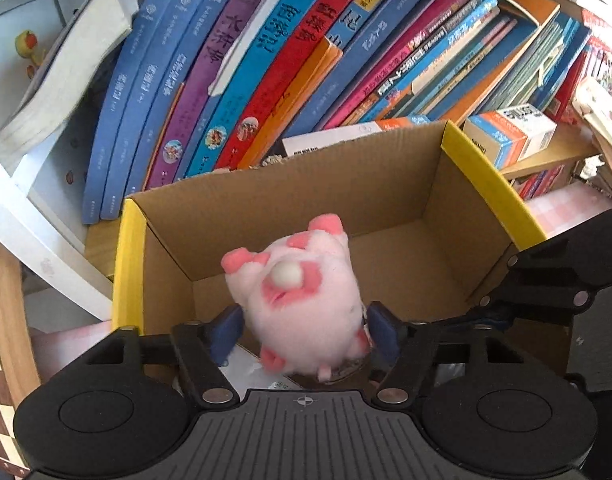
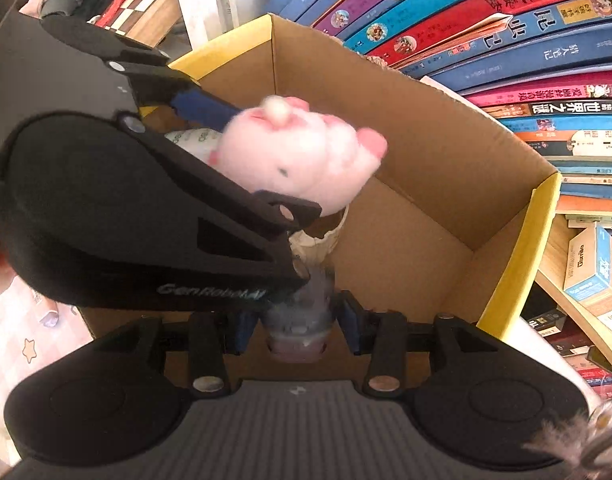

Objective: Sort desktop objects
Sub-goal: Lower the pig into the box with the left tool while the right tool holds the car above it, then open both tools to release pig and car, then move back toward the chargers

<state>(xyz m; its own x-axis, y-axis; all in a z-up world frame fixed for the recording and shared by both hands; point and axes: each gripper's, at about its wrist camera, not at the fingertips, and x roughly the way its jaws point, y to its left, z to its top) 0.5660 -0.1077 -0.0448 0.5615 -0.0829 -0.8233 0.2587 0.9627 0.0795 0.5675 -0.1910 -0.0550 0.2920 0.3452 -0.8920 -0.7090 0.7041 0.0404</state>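
a pink plush toy [image 1: 306, 292] is clamped between the fingers of the left gripper [image 1: 303, 330] and held over the open cardboard box [image 1: 386, 184], apparently so it can be dropped inside. beside it over the box, a blurred greyish object [image 2: 301, 320] is pinched by the right gripper [image 2: 297, 330].

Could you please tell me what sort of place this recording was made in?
Probably a child's room or home study: a crowded row of colourful children's books, a pink plush pig toy and an open brown cardboard box.
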